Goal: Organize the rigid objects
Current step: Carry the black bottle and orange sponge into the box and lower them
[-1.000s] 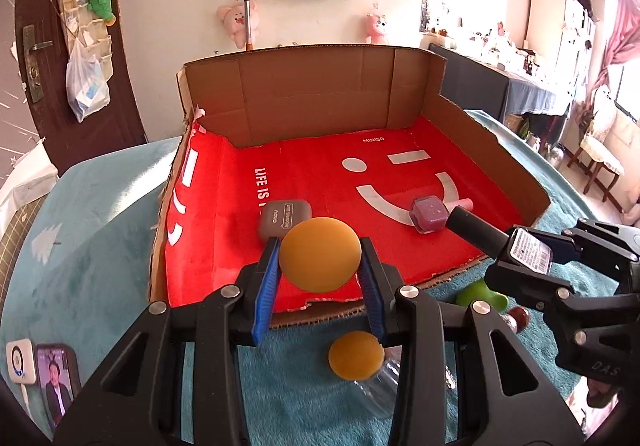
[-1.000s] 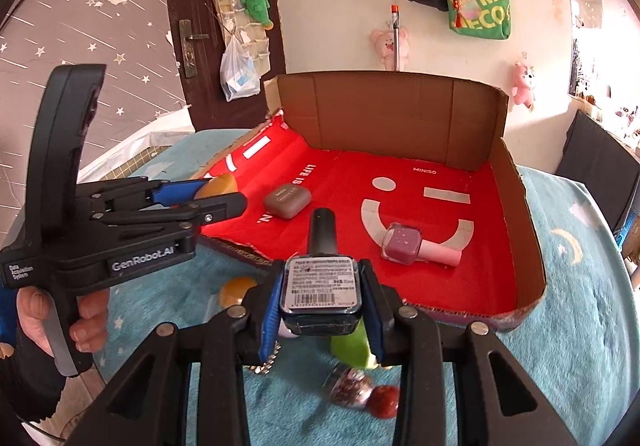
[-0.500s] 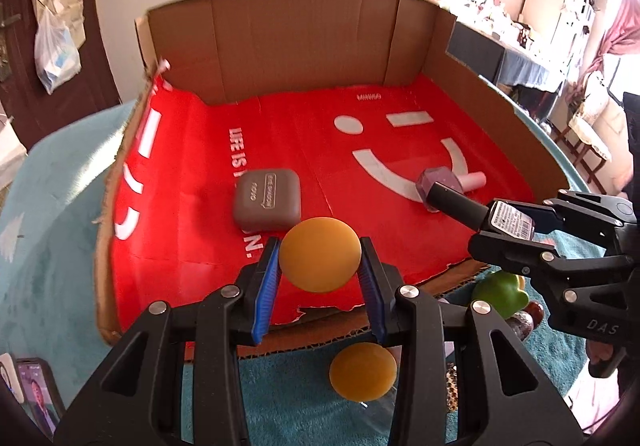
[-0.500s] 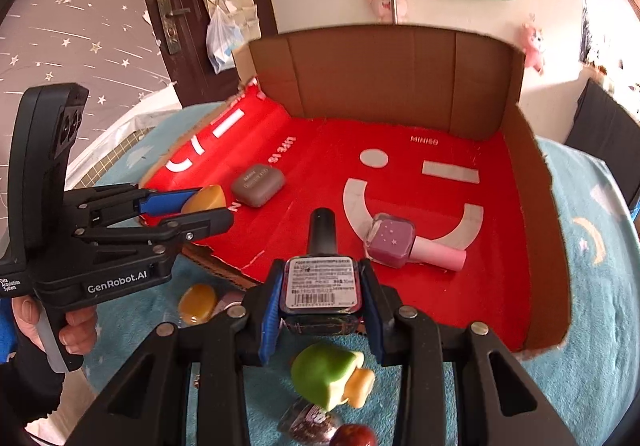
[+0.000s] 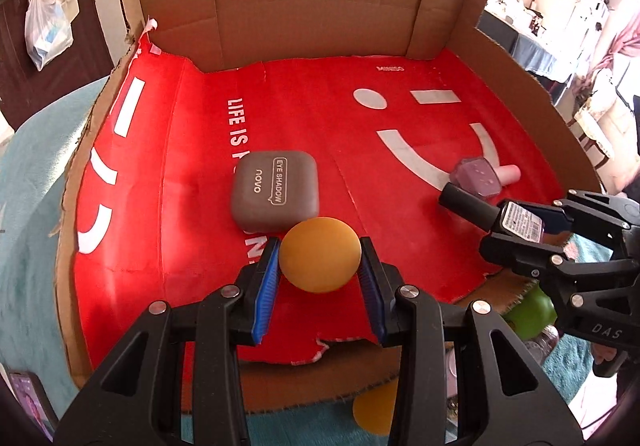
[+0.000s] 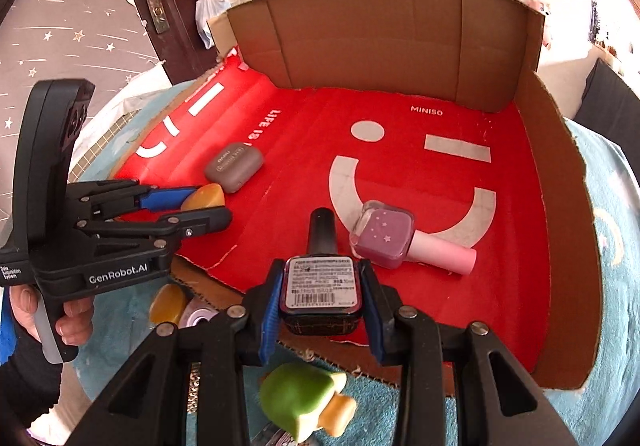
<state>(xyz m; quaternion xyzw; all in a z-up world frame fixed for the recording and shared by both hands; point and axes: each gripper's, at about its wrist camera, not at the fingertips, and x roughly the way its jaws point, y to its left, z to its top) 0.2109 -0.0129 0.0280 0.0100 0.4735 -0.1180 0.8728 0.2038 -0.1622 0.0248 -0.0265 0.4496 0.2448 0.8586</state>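
Left gripper (image 5: 320, 260) was pinching an orange puff (image 5: 319, 254) just in front of the brown eyeshadow case (image 5: 275, 194) in the red cardboard box (image 5: 280, 22). Right of the case, the right gripper (image 6: 320, 296) clamped a dark nail polish bottle (image 6: 320, 284) beside the pink bottle (image 6: 384, 240).

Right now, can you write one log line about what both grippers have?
left gripper: shut on orange puff | right gripper: shut on dark bottle | both over red tray
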